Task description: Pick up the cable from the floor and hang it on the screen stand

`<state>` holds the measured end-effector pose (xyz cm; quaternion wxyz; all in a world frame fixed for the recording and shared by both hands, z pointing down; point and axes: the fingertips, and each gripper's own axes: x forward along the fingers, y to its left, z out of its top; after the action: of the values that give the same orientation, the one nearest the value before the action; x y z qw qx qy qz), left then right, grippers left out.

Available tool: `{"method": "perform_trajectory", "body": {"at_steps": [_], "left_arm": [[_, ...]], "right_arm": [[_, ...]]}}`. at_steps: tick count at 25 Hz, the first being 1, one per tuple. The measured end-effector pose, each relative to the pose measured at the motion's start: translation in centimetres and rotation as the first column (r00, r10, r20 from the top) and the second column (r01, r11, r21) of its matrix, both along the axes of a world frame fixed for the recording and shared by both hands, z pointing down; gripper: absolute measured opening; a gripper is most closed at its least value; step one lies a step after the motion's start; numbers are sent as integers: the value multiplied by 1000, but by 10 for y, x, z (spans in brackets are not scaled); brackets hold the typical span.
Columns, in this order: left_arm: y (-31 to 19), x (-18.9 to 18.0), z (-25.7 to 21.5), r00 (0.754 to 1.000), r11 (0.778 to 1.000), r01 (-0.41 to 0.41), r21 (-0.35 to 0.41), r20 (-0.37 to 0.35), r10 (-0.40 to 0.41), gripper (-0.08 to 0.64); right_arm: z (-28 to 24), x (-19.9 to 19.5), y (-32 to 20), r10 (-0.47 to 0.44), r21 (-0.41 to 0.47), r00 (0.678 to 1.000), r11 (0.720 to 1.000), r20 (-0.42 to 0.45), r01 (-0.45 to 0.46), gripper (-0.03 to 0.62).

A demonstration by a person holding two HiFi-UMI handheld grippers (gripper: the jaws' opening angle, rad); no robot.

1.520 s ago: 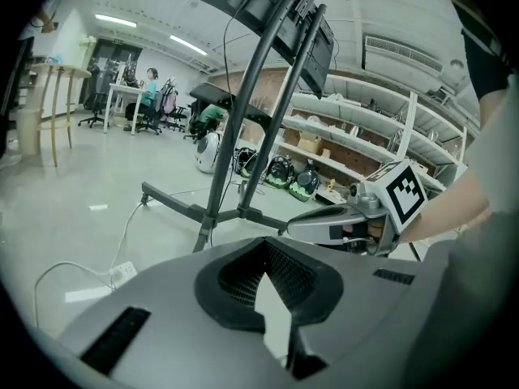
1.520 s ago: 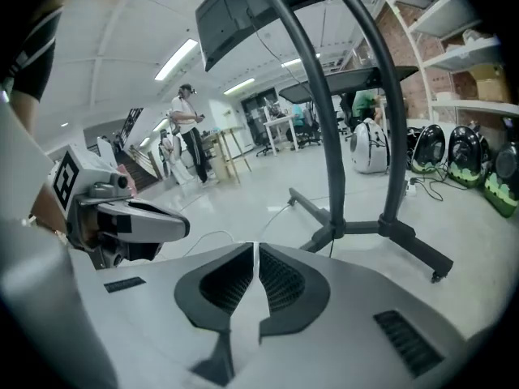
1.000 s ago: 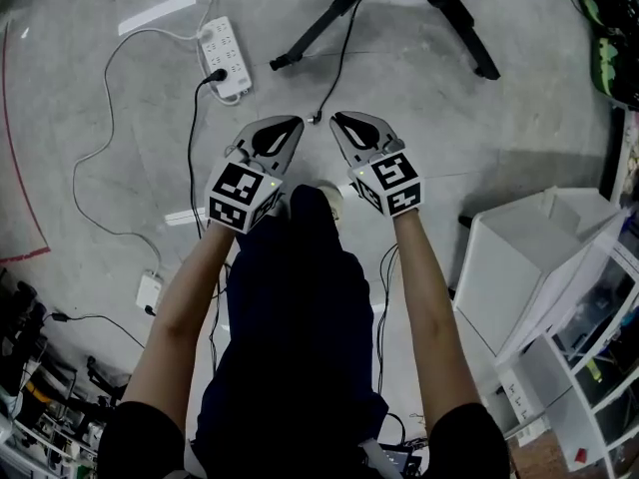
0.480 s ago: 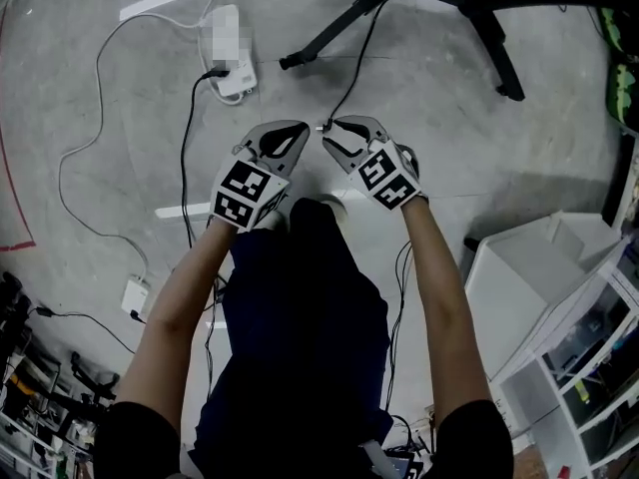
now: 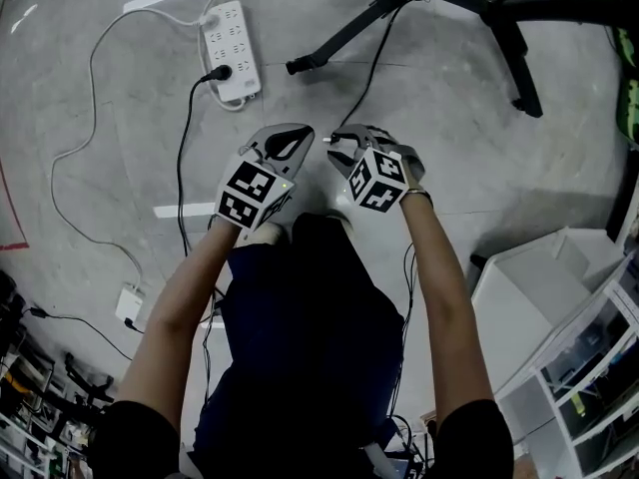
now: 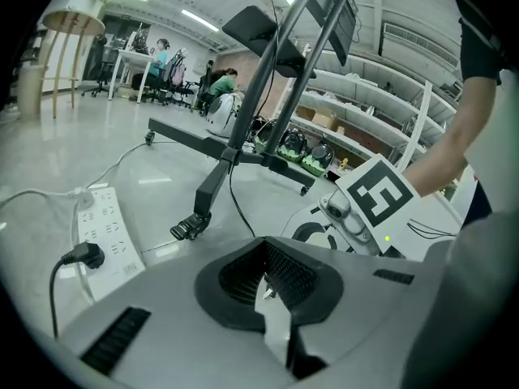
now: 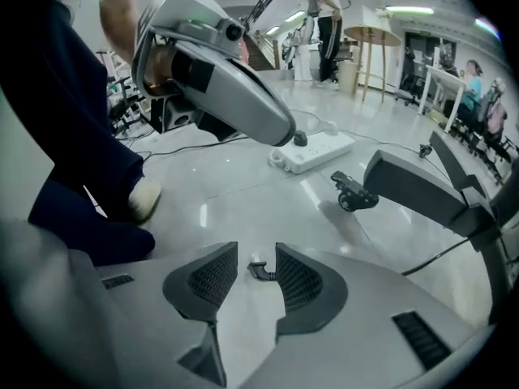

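Pickup not yet done — cable's loose end lies on floor, between jaws of right hand-held gripper; jaws have just been opening, now half-wide, pads clear of it. Left hand-held gripper looks closed, empty. Grasp, lift, hanging on screen stand all remain.

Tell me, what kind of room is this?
Probably a workshop or lab: long shelves of gear, seated people working in the background, and a plugged-in power strip lying out.
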<state>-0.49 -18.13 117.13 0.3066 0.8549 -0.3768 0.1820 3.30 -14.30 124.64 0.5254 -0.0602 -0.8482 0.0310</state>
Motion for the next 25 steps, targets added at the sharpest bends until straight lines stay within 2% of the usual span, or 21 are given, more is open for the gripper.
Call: {"method": "perform_trajectory", "body": {"at_steps": [5, 12, 16, 22, 25], "left_arm": [[-2, -2, 16, 1000, 1000, 2, -9, -9, -2, 8], [0, -3, 30, 1000, 1000, -19, -21, -12, 18, 8], [1, -5, 34, 1000, 999, -14, -30, -21, 13, 8], [-4, -6, 39, 1000, 999, 2, -42, -27, -3, 8], [-5, -5, 39, 1000, 999, 1, -46, -26, -2, 8]], "right_arm": [[32, 6, 7, -144, 11, 986, 989, -82, 146, 149], [63, 5, 11, -239, 1, 957, 970, -165, 243, 150], [77, 7, 11, -270, 35, 936, 958, -228, 285, 149], [81, 7, 10, -252, 14, 939, 965, -235, 263, 133], [77, 5, 8, -204, 6, 953, 978, -226, 211, 114]]}}
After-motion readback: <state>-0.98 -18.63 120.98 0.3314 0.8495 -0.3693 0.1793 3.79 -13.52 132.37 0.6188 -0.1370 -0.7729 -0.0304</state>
